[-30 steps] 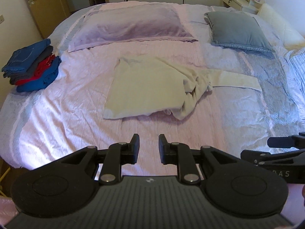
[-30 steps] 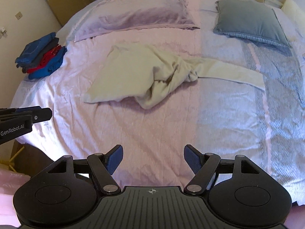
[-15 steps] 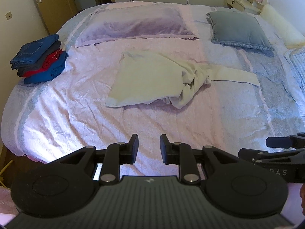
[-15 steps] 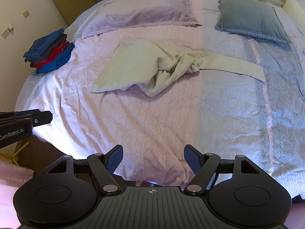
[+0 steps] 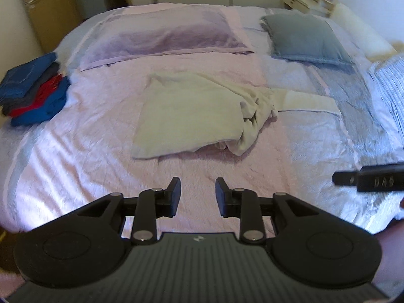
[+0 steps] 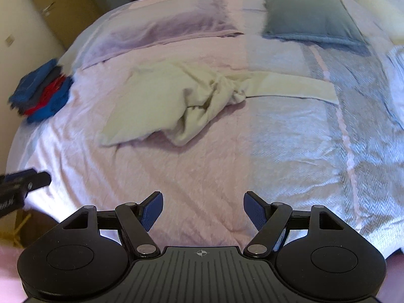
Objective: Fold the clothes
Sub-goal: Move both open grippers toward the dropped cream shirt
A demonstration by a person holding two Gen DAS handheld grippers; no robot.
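The left gripper point(image 5: 197, 193) hangs over the near edge of the bed point(image 5: 75, 166) with its black fingers parted by a modest gap and nothing between them; the right gripper point(image 6: 203, 208) hovers over the same edge with its blue-padded fingers point(image 6: 151, 210) spread wider, also empty. Each tool shows at the margin of the other's view, the right one as a dark bar at the right side of the left view and the left one at the left side of the right view. Neither touches the cloth. Beyond both, near the middle of the bed, lies a pale cream long-sleeved top point(image 5: 192, 112), its body spread fairly flat on the left, its right side bunched into a crumpled heap, and one sleeve point(image 5: 306, 102) stretched out straight to the right. At the head of the bed, past the top, rest a lilac pillow point(image 5: 161, 35) and a grey cushion point(image 5: 305, 39). On the bed's left edge sits a stack of folded clothes point(image 5: 32, 89) in blue, dark grey and red, well apart from the cream top.
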